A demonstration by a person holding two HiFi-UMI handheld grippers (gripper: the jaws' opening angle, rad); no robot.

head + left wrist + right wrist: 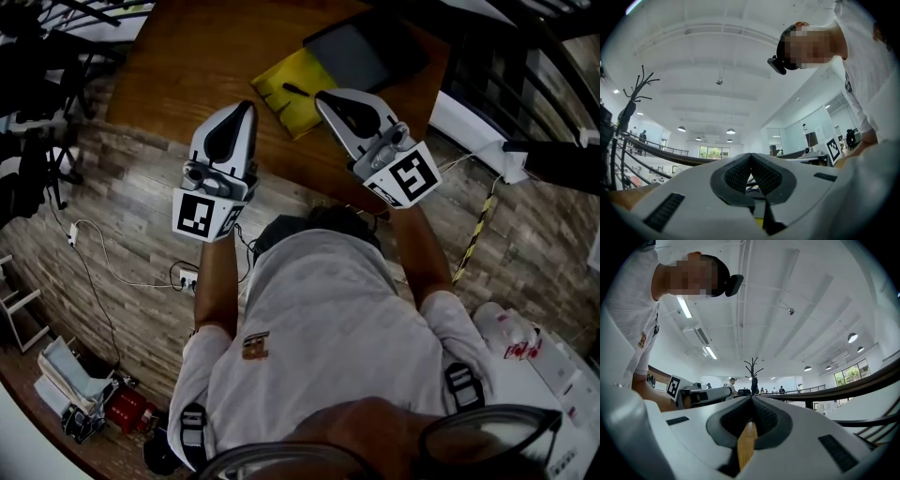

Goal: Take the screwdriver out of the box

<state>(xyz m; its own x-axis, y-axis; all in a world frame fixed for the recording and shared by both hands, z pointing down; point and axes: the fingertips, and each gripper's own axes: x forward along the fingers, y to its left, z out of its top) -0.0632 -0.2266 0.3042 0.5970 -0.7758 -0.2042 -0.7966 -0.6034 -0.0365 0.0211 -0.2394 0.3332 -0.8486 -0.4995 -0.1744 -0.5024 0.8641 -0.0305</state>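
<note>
In the head view a brown wooden table carries a flat yellow piece with a thin dark tool lying on it; I cannot tell whether that is the screwdriver. Behind it lies a dark grey box. My left gripper hovers over the table's near edge, left of the yellow piece, shut and empty. The right gripper is at the yellow piece's near right side, also shut and holding nothing. Both gripper views look up at the ceiling, with the left gripper and right gripper pads meeting.
The person stands at the table's near edge. A power strip and cables lie on the stone floor at the left, and boxes sit at the bottom left. A coat stand and a railing show in the gripper views.
</note>
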